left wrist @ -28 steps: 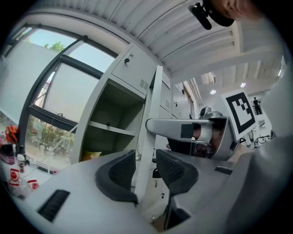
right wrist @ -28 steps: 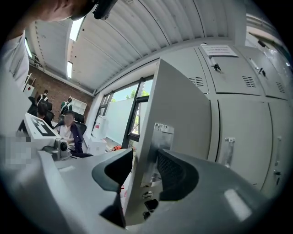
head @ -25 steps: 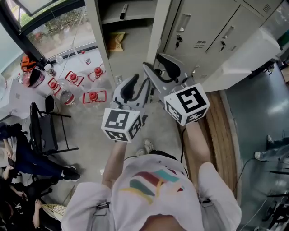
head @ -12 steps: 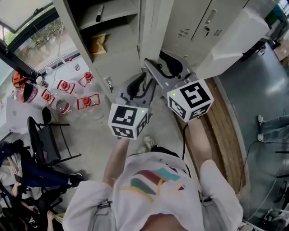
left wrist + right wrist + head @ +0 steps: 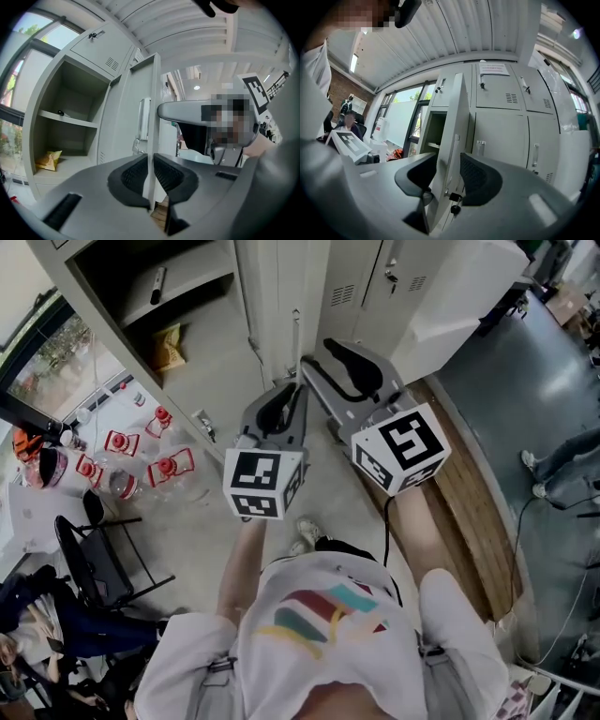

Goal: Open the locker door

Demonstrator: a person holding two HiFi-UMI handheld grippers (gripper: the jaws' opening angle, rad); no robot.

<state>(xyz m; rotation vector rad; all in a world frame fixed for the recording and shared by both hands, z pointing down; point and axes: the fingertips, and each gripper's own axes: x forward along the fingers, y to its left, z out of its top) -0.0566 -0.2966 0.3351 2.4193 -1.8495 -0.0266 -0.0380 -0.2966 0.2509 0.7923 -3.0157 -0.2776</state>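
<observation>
locker door (image 5: 126, 122) ajar; paper notice (image 5: 493, 69) on upper locker (image 5: 508, 96), print illegible

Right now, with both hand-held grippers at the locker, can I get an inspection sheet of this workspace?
Surface: bare concrete floor; wooden platform along the lockers.
Job's things: locker door ajar, its edge toward the person.
Clutter: red-capped water jugs and black chair on the floor; snack packet on the open locker's shelf.
Grippers: left hand-held gripper has just been closing, pads on the door's edge; right hand-held gripper has just been closing slightly, jaws apart around the door.
Cables: black cable along the right forearm.
Surroundings: neighbouring lockers shut; window at left.
</observation>
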